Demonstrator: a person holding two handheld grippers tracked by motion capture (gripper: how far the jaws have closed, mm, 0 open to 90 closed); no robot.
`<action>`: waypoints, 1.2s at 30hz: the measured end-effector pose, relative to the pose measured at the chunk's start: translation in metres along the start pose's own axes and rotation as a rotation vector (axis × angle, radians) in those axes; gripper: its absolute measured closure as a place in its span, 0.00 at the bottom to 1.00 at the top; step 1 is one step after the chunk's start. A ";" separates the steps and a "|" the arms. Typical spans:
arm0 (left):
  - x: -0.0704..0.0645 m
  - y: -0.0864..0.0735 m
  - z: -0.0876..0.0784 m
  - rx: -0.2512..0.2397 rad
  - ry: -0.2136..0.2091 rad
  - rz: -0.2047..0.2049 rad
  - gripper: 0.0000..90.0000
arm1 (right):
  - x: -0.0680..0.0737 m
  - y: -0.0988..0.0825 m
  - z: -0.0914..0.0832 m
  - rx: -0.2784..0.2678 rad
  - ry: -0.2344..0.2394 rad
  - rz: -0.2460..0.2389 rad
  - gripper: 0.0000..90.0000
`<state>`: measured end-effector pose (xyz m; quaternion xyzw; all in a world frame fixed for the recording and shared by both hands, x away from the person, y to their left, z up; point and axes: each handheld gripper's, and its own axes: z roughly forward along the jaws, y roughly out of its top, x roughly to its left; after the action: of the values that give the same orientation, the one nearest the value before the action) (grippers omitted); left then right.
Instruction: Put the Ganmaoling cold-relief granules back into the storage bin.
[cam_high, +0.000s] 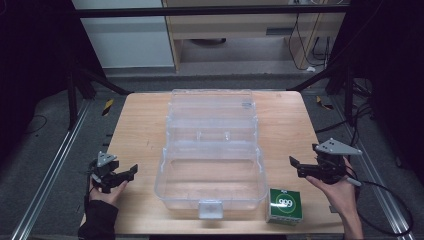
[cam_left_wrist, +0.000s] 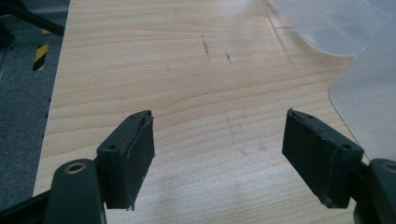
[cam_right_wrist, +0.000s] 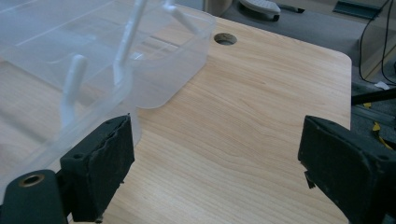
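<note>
A clear plastic storage box (cam_high: 210, 150) stands open in the middle of the wooden table (cam_high: 140, 130), its lid tipped back toward the far side. A small green box (cam_high: 285, 205) with a white round label sits at the table's front edge, just right of the clear box. My left gripper (cam_high: 131, 171) rests open near the left front of the table, apart from the clear box (cam_left_wrist: 369, 102); bare wood lies between its pads (cam_left_wrist: 133, 156). My right gripper (cam_high: 295, 165) is open at the right, beside the clear box (cam_right_wrist: 93, 60), with nothing held.
A round cable hole (cam_right_wrist: 225, 38) pierces the table near the far right corner. Beyond the table are grey floor, black frame legs, yellow-black tape marks (cam_high: 107, 106) and cables at the right. Metal rails run along both sides.
</note>
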<state>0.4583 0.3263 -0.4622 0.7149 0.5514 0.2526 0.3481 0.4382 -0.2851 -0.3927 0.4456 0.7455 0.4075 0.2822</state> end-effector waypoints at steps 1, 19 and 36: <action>0.000 0.000 0.000 0.001 0.000 0.000 0.27 | 0.001 0.002 -0.001 0.003 0.004 -0.009 0.12; -0.006 -0.001 0.004 0.030 0.000 0.037 0.27 | 0.025 0.026 -0.020 0.119 0.119 -0.177 0.08; -0.008 -0.001 0.006 0.037 -0.003 0.051 0.27 | 0.043 0.026 -0.025 0.215 0.192 -0.269 0.06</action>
<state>0.4597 0.3176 -0.4664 0.7353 0.5370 0.2503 0.3291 0.4110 -0.2488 -0.3603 0.3289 0.8609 0.3248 0.2126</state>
